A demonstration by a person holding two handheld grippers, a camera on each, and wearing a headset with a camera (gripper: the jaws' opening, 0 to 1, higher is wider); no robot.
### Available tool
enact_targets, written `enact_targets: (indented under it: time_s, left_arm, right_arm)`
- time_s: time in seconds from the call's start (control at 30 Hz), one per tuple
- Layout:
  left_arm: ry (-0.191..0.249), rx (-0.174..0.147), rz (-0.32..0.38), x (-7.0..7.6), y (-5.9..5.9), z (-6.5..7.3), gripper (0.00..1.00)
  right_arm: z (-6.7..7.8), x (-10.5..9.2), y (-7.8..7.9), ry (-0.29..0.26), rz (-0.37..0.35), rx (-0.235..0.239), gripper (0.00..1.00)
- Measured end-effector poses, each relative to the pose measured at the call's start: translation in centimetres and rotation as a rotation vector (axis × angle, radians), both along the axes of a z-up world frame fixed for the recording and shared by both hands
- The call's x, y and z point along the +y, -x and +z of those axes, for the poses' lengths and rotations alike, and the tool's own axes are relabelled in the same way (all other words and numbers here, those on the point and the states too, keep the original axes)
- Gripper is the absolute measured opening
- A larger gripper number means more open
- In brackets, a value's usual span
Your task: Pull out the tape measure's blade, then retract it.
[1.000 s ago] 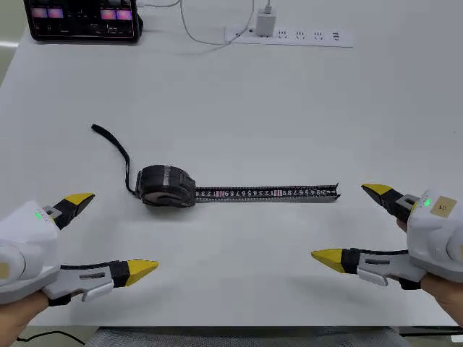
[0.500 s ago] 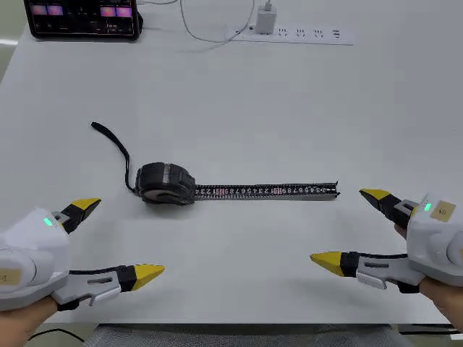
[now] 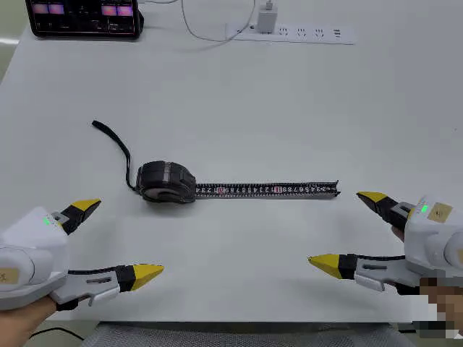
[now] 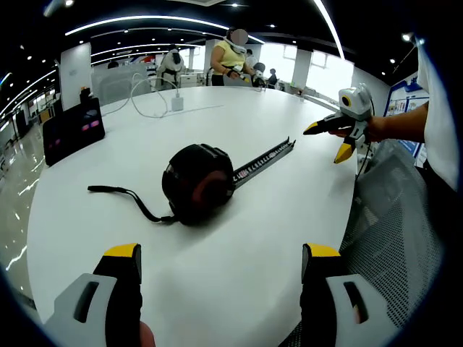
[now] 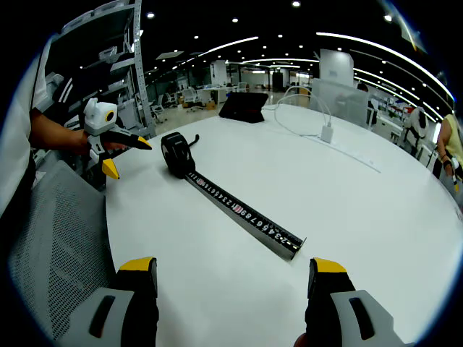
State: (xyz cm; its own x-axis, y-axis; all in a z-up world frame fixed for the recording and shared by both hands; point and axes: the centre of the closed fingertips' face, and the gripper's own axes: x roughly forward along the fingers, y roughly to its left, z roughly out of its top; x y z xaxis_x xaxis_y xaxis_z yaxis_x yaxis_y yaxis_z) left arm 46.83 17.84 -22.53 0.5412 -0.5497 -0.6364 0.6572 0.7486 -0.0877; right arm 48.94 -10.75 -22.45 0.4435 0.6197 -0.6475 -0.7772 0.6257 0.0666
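**Blade out, both grippers off the tape**

Tape measure (image 3: 166, 183) sat mid-desk (image 3: 239, 101), with its blade (image 3: 268, 190) lying extended along the surface to the right. The wrist strap (image 3: 114, 147) trailed off to the left. Left gripper (image 3: 121, 238) hovered near the case, jaws wide apart. Right gripper (image 3: 341, 228) was just beside the blade tip (not touching), jaws likewise spread.

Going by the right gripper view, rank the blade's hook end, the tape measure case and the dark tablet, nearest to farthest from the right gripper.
1. Blade's hook end, just ahead of the right gripper.
2. Tape measure case, up the blade, toward the left.
3. Dark tablet, far beyond the case.
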Motion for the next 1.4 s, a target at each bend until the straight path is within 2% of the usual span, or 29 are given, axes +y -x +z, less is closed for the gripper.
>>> enact_targets:
  time_s: [0.5,0.8,1.03,1.4]
  left_arm:
    - [0.019,0.008,0.014,0.1,0.2,0.1,0.9]
    - [0.027,0.006,0.017,0.1,0.1,0.3,0.91]
    - [0.031,0.006,0.016,-0.1,0.0,0.3,0.91]
    - [0.033,0.01,0.023,0.0,0.0,0.2,0.91]
  right_arm:
    - [0.0,-0.1,0.5,0.017,0.013,0.002,0.85]
    - [0.3,-0.1,0.7,0.014,0.009,0.003,0.9]
    - [0.2,-0.3,1.0,0.009,-0.005,0.011,0.95]
    - [0.1,-1.0,1.1,0.013,-0.028,0.01,0.95]
